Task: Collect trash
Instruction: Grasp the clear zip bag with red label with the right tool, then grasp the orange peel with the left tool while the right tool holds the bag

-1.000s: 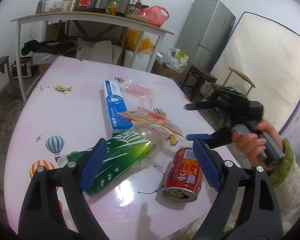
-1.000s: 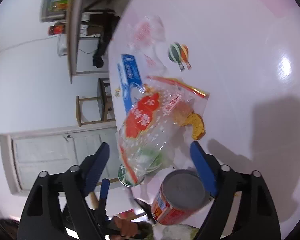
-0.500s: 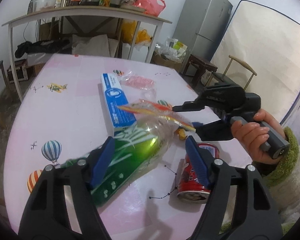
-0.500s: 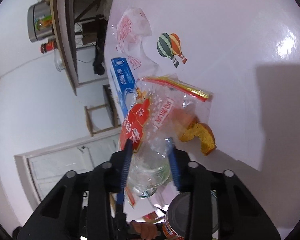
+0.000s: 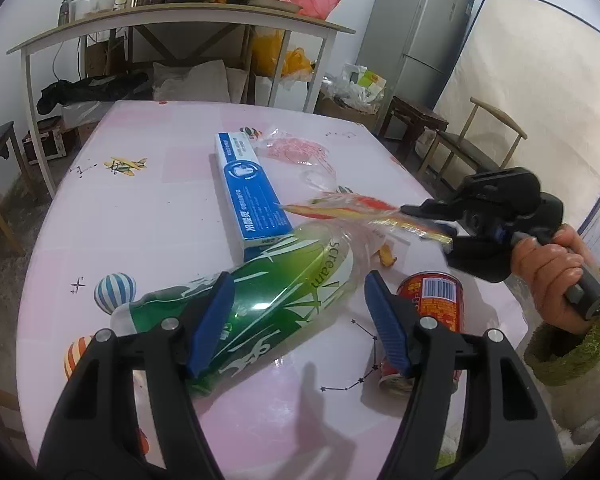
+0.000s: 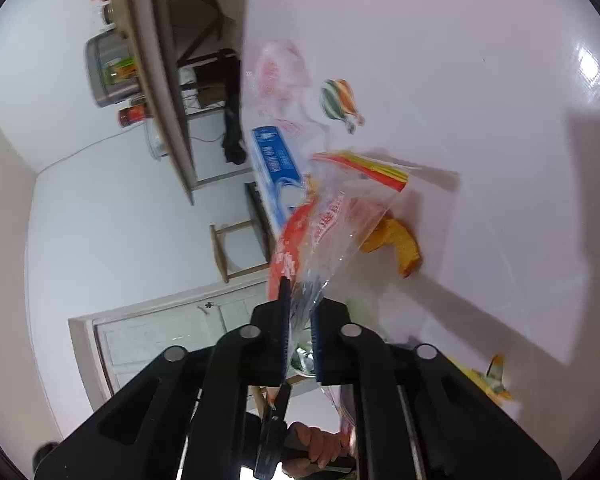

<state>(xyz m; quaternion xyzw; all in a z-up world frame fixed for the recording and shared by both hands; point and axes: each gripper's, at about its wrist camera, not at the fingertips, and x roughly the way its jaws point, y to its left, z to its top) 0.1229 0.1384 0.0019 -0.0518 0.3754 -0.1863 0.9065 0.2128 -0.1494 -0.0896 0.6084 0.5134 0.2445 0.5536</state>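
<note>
Tabletop (image 5: pixel 148 208): right hand-held gripper (image 6: pixel 300 320) now clamps plastic bag (image 6: pixel 340 216) (lifted).

Setting: a lived-in home room, kitchen-dining type; silver fridge (image 5: pixel 416 36) against the wall; side shelf (image 5: pixel 180 20) loaded with jars and a cooker; wooden chair (image 5: pixel 476 148); surface (image 5: pixel 148 208) under a pink balloon-print cover; stuffed plastic bags on the floor.

Room was pretty bright, glare spots on the glossy surface (image 6: pixel 588 68), right view motion-blurred, heavy fisheye warping at edges.
</note>
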